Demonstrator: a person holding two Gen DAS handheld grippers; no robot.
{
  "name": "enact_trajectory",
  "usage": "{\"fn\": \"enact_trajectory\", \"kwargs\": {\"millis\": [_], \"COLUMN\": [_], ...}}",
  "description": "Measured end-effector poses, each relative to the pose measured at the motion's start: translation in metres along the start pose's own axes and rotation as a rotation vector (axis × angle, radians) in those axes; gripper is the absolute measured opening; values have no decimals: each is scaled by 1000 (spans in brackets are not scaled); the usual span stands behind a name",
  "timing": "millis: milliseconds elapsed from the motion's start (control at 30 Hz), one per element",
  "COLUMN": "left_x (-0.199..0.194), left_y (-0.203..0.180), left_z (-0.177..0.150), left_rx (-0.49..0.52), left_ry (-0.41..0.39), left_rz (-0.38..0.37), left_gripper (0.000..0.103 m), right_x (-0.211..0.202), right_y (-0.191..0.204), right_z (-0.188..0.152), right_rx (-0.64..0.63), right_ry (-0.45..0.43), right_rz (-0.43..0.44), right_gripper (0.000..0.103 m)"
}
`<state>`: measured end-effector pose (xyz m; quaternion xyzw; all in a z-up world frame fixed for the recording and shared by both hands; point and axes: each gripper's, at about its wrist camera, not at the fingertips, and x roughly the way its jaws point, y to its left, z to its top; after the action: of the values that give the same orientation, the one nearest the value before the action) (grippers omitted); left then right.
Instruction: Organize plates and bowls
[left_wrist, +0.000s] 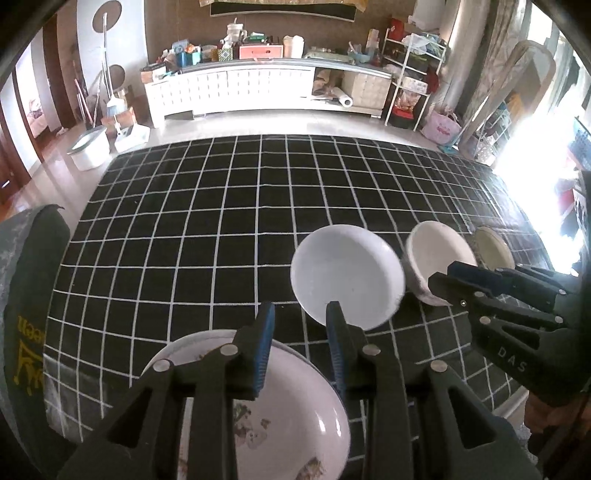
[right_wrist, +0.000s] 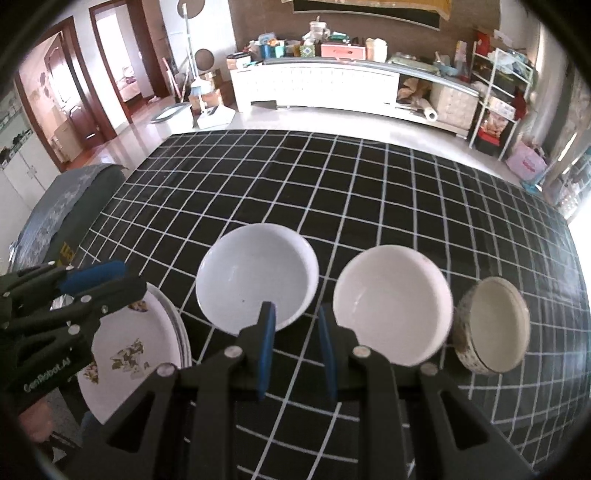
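Left wrist view: the left gripper (left_wrist: 301, 321) hangs released, jaws apart, above a floral plate (left_wrist: 280, 417) at the table's (left_wrist: 184, 221) near edge. Beyond sit a white bowl (left_wrist: 347, 275), a cream bowl (left_wrist: 437, 258) and a small bowl (left_wrist: 493, 247).

Right wrist view: the right gripper (right_wrist: 297, 321) is released, empty, poised between the white bowl (right_wrist: 256, 275) and the cream bowl (right_wrist: 391, 302). The small bowl (right_wrist: 495, 328) touches the cream one; the plate (right_wrist: 136, 350) lies leftward.

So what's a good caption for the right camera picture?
Open right gripper above three bowls lined up on a checked tablecloth.
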<state>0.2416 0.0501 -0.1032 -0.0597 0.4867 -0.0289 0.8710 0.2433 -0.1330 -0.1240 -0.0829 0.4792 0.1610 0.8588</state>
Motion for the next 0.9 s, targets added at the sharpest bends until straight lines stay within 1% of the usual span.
{"fn": "enact_trajectory", "kwargs": {"millis": [200, 433, 500, 533, 600, 667, 700, 733, 800, 900], "left_x": [32, 56, 62, 65, 69, 72, 72, 71, 70, 71], "left_y": [12, 15, 16, 16, 17, 16, 15, 14, 11, 7], "left_z": [8, 14, 15, 15, 15, 15, 14, 14, 13, 11], "left_rx": [-11, 0, 1, 1, -7, -16, -11, -5, 0, -5], "left_ry": [22, 50, 63, 73, 84, 94, 92, 91, 93, 93], "left_rz": [-14, -33, -42, -43, -51, -64, -67, -71, -85, -78], "left_gripper": [26, 25, 19, 18, 11, 9, 6, 5, 4, 4], "right_x": [28, 50, 54, 56, 56, 61, 64, 64, 61, 59], "right_y": [-2, -5, -7, -8, -6, -6, -8, -9, -7, -6], "right_z": [5, 12, 13, 14, 14, 13, 11, 11, 8, 6], "right_rx": [-18, -47, -44, -47, -63, -58, -40, -32, -35, -27], "right_ry": [24, 33, 43, 42, 33, 57, 74, 69, 61, 58], "right_rz": [8, -3, -2, -3, -22, -33, -36, -30, -41, -43], "right_gripper": [28, 28, 28, 28, 28, 28, 27, 23, 22, 21]}}
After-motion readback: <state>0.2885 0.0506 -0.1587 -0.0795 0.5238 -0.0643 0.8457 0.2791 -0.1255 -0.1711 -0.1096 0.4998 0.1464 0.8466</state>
